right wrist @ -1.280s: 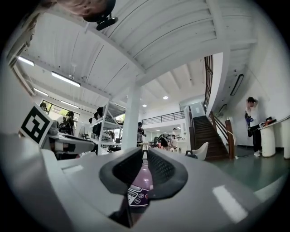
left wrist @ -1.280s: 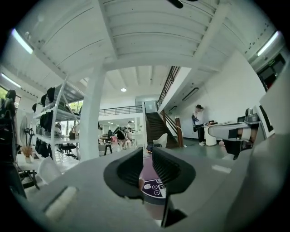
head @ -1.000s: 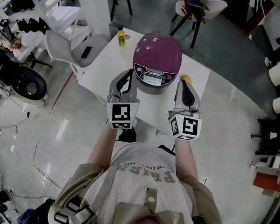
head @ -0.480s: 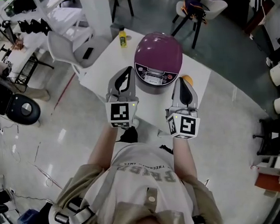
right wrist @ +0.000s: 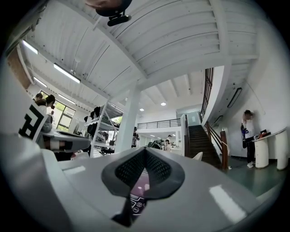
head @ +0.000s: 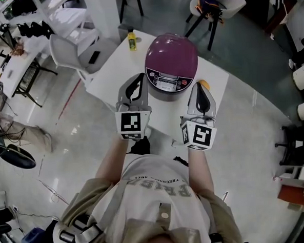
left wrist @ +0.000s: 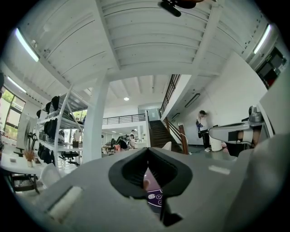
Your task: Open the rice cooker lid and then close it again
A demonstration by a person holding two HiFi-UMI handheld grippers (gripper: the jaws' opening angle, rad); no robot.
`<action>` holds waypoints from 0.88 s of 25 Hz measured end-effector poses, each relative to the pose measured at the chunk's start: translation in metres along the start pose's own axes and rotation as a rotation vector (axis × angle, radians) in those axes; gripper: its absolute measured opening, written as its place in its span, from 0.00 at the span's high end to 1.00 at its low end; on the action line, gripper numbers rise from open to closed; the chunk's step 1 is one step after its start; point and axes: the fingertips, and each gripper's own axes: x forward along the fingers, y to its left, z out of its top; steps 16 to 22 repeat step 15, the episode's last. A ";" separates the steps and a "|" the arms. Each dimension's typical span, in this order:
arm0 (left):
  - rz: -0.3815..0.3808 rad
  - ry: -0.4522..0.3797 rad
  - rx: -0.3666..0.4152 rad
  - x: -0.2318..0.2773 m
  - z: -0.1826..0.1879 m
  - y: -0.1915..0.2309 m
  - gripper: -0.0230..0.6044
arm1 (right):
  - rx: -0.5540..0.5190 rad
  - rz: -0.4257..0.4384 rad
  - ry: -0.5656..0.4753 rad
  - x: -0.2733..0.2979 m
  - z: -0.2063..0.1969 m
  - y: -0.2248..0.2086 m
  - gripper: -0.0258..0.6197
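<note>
A purple rice cooker (head: 171,63) with its domed lid down and a grey control panel facing me stands on the white table (head: 113,69). My left gripper (head: 138,78) is shut and empty, just left of the cooker's front. On the other side my right gripper (head: 202,87) is also shut and empty, near the cooker's front right. Each gripper view shows a sliver of the purple cooker (left wrist: 152,188) (right wrist: 138,186) through the gap behind the closed jaws.
A yellow bottle (head: 132,41) stands at the table's far left corner. An orange object (head: 203,83) lies right of the cooker, partly behind my right gripper. A grey chair (head: 71,54) is left of the table. A person's legs (head: 14,139) show at the far left.
Both grippers have stayed where they were, shut. At the left edge, the wheeled stool has left the view and a person's legs have come in.
</note>
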 end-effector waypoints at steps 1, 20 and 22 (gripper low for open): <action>-0.001 0.001 0.001 0.000 0.000 0.000 0.95 | -0.003 -0.001 0.000 0.000 0.000 0.000 0.96; -0.016 0.027 -0.013 0.002 -0.006 0.005 0.95 | -0.003 -0.019 0.009 0.005 0.000 0.000 0.96; -0.016 0.027 -0.013 0.002 -0.006 0.005 0.95 | -0.003 -0.019 0.009 0.005 0.000 0.000 0.96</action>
